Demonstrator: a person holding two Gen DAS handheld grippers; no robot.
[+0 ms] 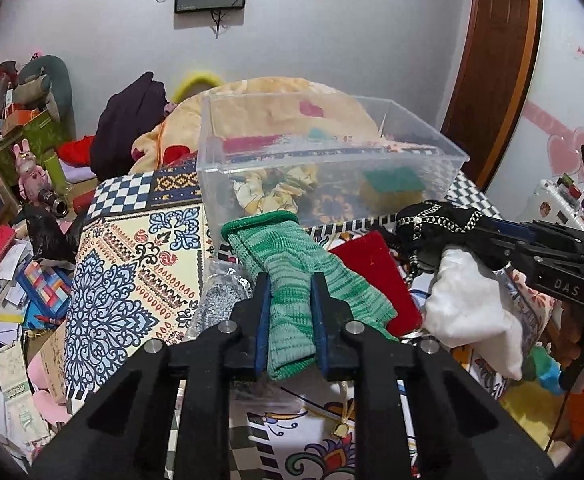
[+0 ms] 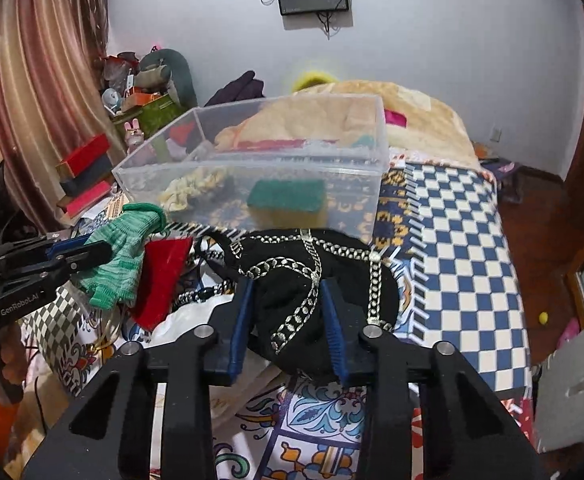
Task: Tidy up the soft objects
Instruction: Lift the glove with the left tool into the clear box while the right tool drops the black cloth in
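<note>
While my left claw [image 1: 290, 280] pinches the green sock [image 1: 292, 268], my right claw [image 2: 288, 288] grips what's probably a black chain-trimmed cloth [image 2: 316, 276], both near the clear bin [image 2: 252, 168].

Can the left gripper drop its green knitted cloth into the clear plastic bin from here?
Probably yes. The left gripper grips the green knitted cloth, whose far end already lies at the clear plastic bin's near wall. The bin is open-topped with room beside the sponge.

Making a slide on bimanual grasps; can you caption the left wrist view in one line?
Left gripper clamps a green knitted cloth before the clear plastic bin, right gripper holding black fabric.
</note>
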